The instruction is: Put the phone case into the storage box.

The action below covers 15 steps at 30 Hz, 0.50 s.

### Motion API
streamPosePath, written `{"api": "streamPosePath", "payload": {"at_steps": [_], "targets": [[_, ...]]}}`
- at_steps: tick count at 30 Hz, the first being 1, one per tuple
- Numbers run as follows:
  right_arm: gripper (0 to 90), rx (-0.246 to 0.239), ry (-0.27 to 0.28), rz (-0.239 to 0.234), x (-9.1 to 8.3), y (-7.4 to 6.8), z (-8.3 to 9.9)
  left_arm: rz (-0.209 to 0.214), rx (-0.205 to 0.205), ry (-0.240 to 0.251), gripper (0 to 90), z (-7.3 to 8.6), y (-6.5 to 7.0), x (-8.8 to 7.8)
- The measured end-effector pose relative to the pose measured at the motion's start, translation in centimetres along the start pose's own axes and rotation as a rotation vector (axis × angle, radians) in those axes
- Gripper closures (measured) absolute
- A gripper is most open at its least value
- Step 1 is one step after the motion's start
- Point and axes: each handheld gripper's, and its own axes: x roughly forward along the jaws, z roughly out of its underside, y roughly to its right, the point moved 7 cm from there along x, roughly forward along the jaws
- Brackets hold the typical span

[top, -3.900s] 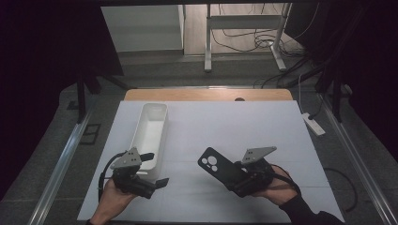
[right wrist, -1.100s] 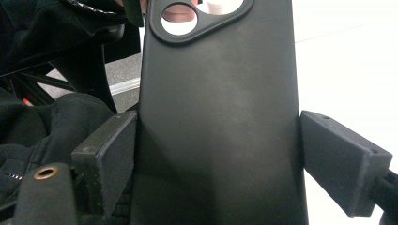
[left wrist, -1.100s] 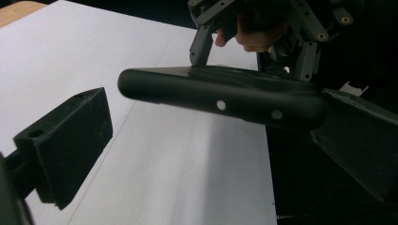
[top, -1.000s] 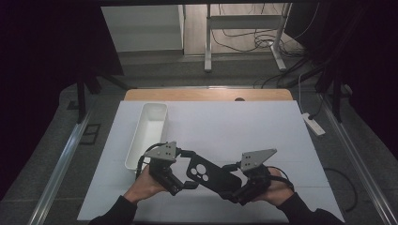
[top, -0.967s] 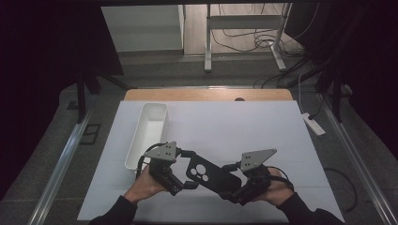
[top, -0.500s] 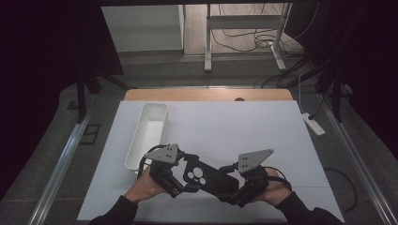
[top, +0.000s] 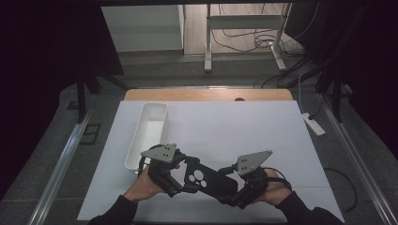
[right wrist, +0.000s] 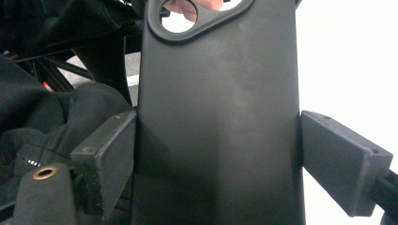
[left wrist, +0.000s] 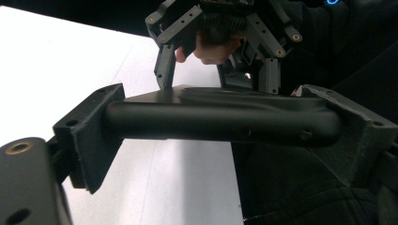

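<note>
1. The matte black phone case with a triangular camera cut-out [top: 209, 179] hung just above the white bench [top: 244, 126], spanning the gap between the two hand-held tools, near the front edge.
2. The right gripper [top: 233, 199] clenched the case's plain end, its jaws pressed against both long edges, as its own view showed [right wrist: 220, 140].
3. The left gripper [top: 184, 183], which four seconds earlier had been off by the tray, was now at the camera end; its jaws had just been closing, with the case's edge [left wrist: 220, 123] between them and apparently touching both pads.
4. To my eye that meant a two-handed hold or a handover was being set up.
5. The long white plastic tray [top: 149, 133] lay just beyond the left hand, with nothing in it.
</note>
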Motion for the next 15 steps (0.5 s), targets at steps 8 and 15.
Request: {"api": "streamPosePath", "payload": {"at_steps": [8, 15], "targets": [[14.7, -0.021, -0.034, 0.011, 0.26, 0.1, 0.47, -0.011, -0.001, -0.037, 14.5, 0.2, -0.02, 0.19], [13.9, -0.03, -0.019, 0.033, 0.19, 0.41, 0.3, -0.024, -0.025, -0.033, 15.0, 0.04, -0.25, 0.08]]}}
